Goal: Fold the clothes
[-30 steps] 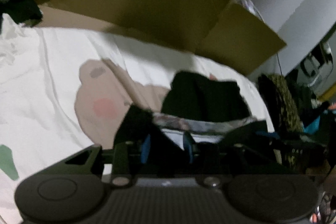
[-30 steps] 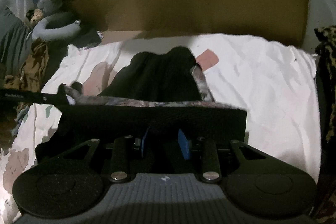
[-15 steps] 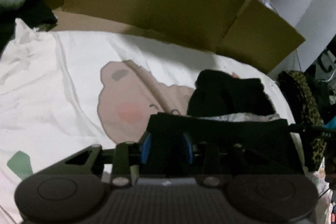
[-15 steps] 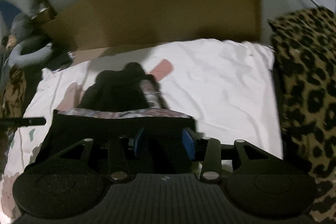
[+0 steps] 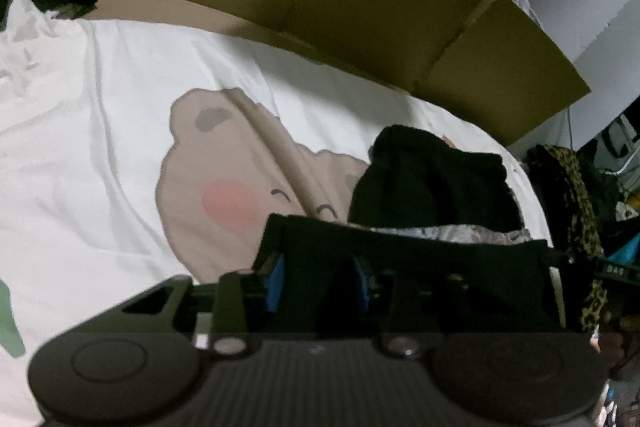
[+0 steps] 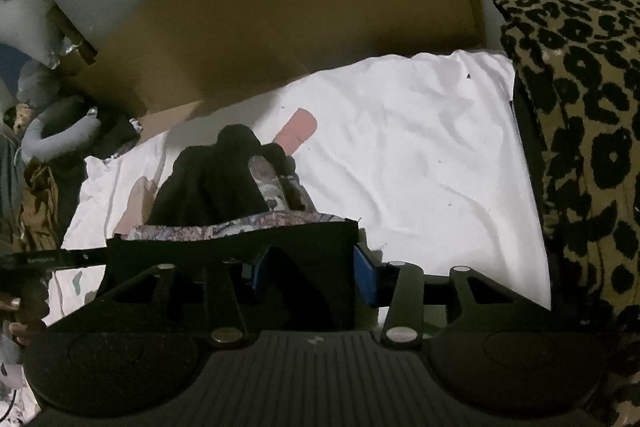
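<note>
Your left claw (image 5: 318, 281) is closing on the black garment's (image 5: 408, 263) stretched edge; beyond it lies the bear-print sheet (image 5: 100, 167) and cardboard (image 5: 360, 11). Your right claw (image 6: 316, 273) closes on that edge too, leopard blanket (image 6: 580, 107) rightward.

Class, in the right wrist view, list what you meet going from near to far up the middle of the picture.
Right hand-held gripper → black garment edge between its closing jaws → heaped black clothing → white bedsheet → brown cardboard.
</note>
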